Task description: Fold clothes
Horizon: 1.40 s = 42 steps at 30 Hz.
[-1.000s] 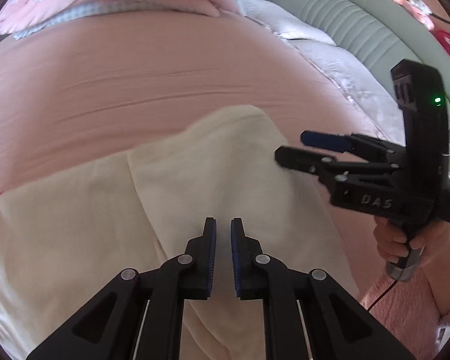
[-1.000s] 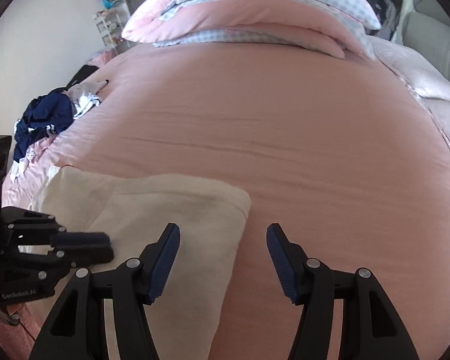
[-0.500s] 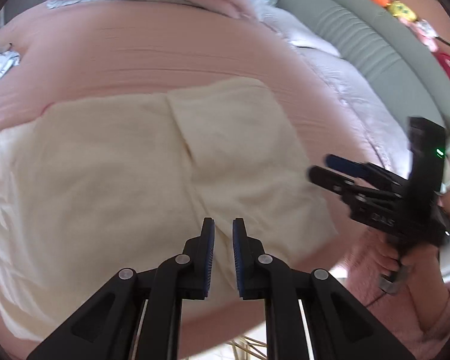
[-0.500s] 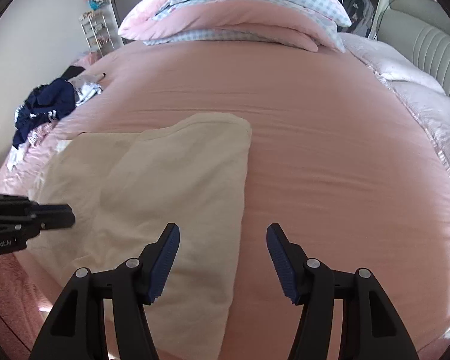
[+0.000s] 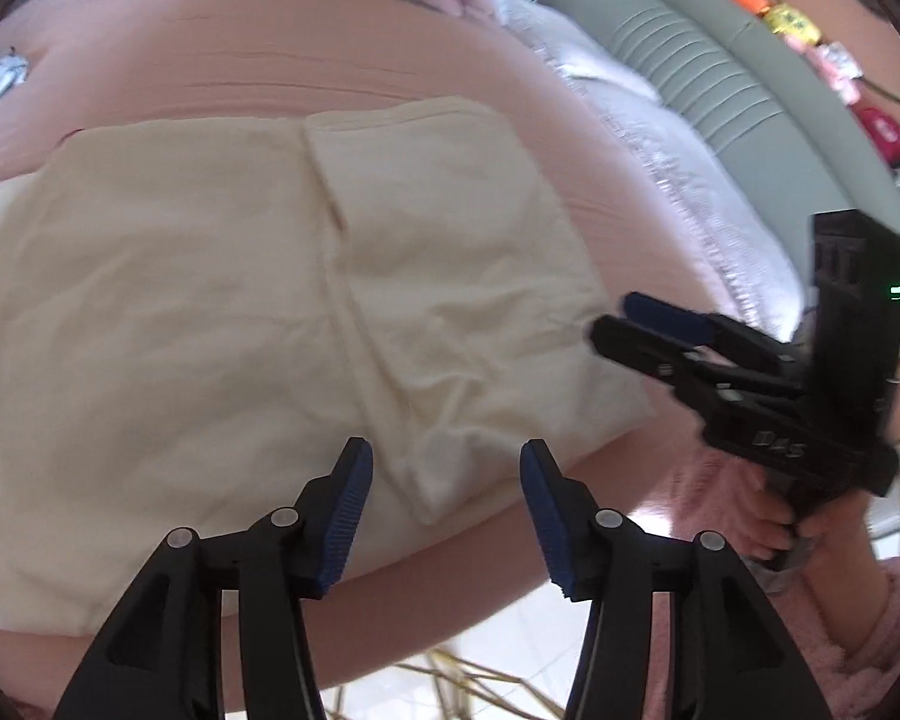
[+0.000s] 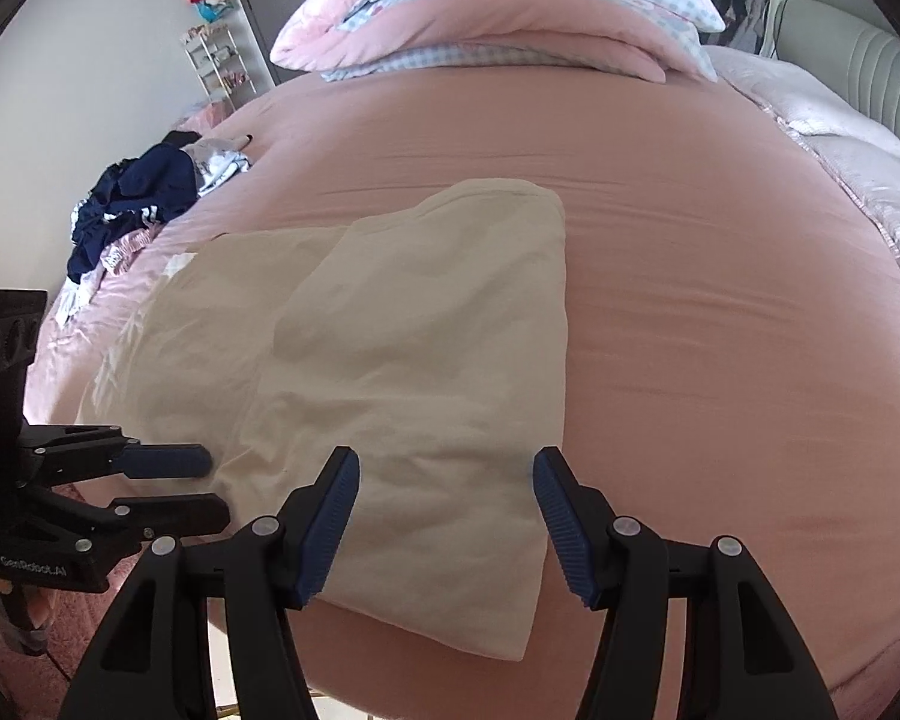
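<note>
The left tool [image 5: 444, 510] has just spread wide, the right tool [image 6: 447, 516] hangs spread too, both holding nothing above the half-folded cream cloth [image 6: 390, 360], which probably needs another fold.

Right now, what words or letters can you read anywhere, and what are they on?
"DAS", blurred, on the black right gripper body.
"GenRobot.AI", small white print, on the black left gripper body.
Pink checked quilt: a printed picture, no readable words.
Nothing on the cream folded cloth.
</note>
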### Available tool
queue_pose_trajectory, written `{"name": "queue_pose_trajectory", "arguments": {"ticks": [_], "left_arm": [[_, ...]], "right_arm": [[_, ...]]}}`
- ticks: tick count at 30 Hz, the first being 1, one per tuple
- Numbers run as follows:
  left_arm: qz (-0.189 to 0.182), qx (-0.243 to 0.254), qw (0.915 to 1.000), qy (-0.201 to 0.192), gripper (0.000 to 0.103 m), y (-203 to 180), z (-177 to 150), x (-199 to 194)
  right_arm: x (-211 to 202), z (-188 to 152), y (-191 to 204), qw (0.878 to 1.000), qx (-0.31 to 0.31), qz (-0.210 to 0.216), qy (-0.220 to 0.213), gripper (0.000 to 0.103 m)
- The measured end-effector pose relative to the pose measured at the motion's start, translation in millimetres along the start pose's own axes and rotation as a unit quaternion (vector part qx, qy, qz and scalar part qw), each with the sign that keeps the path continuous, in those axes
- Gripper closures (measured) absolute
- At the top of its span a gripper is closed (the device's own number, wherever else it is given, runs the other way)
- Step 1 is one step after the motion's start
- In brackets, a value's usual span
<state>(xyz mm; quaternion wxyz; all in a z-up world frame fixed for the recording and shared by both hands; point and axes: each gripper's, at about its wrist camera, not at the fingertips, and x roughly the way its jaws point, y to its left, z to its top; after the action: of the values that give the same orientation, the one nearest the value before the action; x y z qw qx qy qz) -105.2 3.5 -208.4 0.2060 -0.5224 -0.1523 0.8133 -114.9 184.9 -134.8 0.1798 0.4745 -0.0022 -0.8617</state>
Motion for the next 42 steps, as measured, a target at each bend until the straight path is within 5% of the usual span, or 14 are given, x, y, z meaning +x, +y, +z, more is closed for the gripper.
{"name": "queue_pose_trajectory", "arguments": {"ticks": [1, 3, 6, 12, 15, 18, 22, 31, 34, 36, 37, 40, 41, 42], "left_arm": [[0.001, 0.011, 0.9999, -0.008, 0.057, -5, -1, 1], [0.013, 0.032, 0.9994, -0.007, 0.088, -13, -4, 4], [0.015, 0.033, 0.9993, -0.002, 0.098, -11, -8, 7], [0.041, 0.042, 0.9976, 0.036, 0.101, 1, -3, 0], [0.117, 0.071, 0.988, 0.071, 0.103, 11, -8, 7], [0.1, 0.064, 0.9915, 0.053, 0.102, 14, -7, -3], [0.054, 0.054, 0.9969, -0.017, 0.102, 0, 5, -24], [0.075, 0.056, 0.9952, 0.029, 0.093, -18, 3, 11], [0.063, 0.024, 0.9974, 0.025, 0.083, -13, -1, 5], [0.054, 0.018, 0.9979, 0.03, 0.057, -13, -6, 6], [0.052, 0.016, 0.998, 0.032, 0.055, -13, -8, 7], [0.058, 0.03, 0.9977, 0.018, 0.059, -18, -13, 8], [0.061, 0.042, 0.9972, 0.014, 0.077, -22, -13, 9], [0.067, 0.052, 0.9964, 0.008, 0.084, -25, -13, 10]], "right_arm": [[1, 1, 2, 1.0, -0.002, 0.0, -0.001, 0.043], [9, 2, 3, 1.0, -0.007, -0.008, 0.013, 0.043], [20, -1, 4, 0.999, -0.016, -0.022, 0.033, 0.043], [24, -4, 6, 0.998, -0.038, -0.026, 0.033, 0.043], [23, -4, 1, 0.999, -0.031, -0.018, 0.038, 0.043], [23, -8, 1, 0.994, -0.058, -0.079, 0.048, 0.043], [10, -7, -10, 0.998, -0.02, -0.05, 0.027, 0.043], [9, -6, -12, 0.999, -0.004, -0.039, 0.022, 0.043], [4, -3, -23, 0.999, 0.015, -0.044, 0.011, 0.043], [5, -3, -31, 0.999, 0.033, -0.038, 0.018, 0.043], [7, -3, -32, 0.999, 0.033, -0.035, 0.023, 0.043], [11, -3, -28, 0.999, 0.026, -0.024, 0.032, 0.043], [9, -5, -22, 0.999, 0.019, -0.016, 0.031, 0.043], [7, -6, -16, 1.0, 0.009, -0.008, 0.027, 0.043]]}}
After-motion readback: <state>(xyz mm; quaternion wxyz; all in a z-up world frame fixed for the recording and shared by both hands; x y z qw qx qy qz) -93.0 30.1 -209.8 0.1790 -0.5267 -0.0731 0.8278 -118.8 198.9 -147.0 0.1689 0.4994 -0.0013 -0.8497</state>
